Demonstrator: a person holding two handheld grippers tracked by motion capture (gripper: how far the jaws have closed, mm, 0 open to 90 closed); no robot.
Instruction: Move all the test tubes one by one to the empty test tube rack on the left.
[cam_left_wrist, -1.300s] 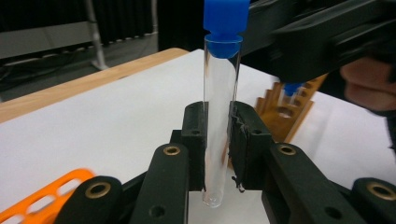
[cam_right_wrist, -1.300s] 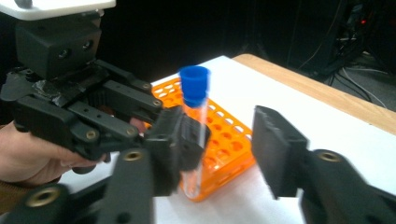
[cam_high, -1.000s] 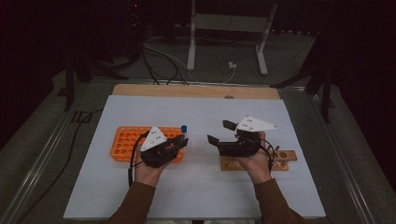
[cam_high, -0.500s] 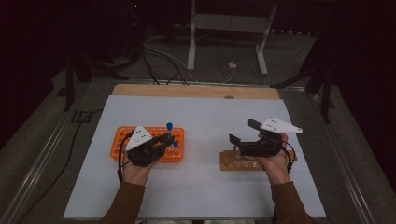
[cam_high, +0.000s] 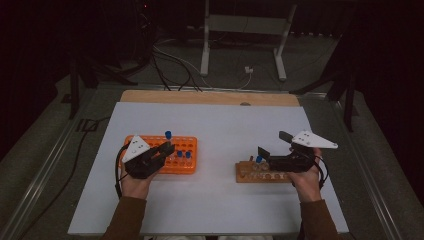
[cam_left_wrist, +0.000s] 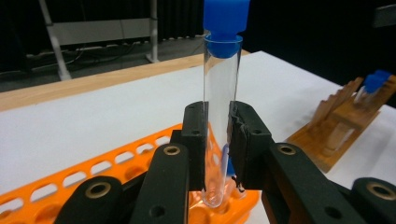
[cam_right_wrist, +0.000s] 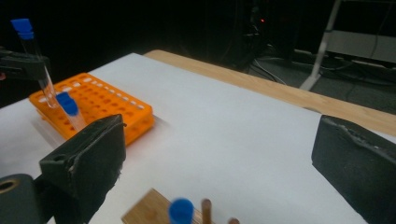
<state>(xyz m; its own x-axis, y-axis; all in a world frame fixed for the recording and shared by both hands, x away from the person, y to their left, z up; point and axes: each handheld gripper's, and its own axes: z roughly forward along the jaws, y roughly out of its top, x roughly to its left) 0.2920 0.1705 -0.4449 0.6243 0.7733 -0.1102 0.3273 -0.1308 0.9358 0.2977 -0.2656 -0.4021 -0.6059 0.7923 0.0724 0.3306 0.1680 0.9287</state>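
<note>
Blue-capped test tube (cam_left_wrist: 219, 116), upright, clamped between the jaws of the left gripper (cam_high: 165, 149), its rounded base just above the orange rack (cam_high: 182, 167); no label or writing is legible on tube or rack. Right gripper (cam_high: 272, 145), jaws spread wide and empty, hovers over the wooden rack (cam_high: 250, 176), which carries one blue-capped tube (cam_high: 259, 160). Bare white table (cam_high: 220, 130) lies between the racks and toward the far edge. Half a second earlier, the right gripper sat farther right.

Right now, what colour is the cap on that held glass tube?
Blue cap, clearest in the left gripper view.
</note>
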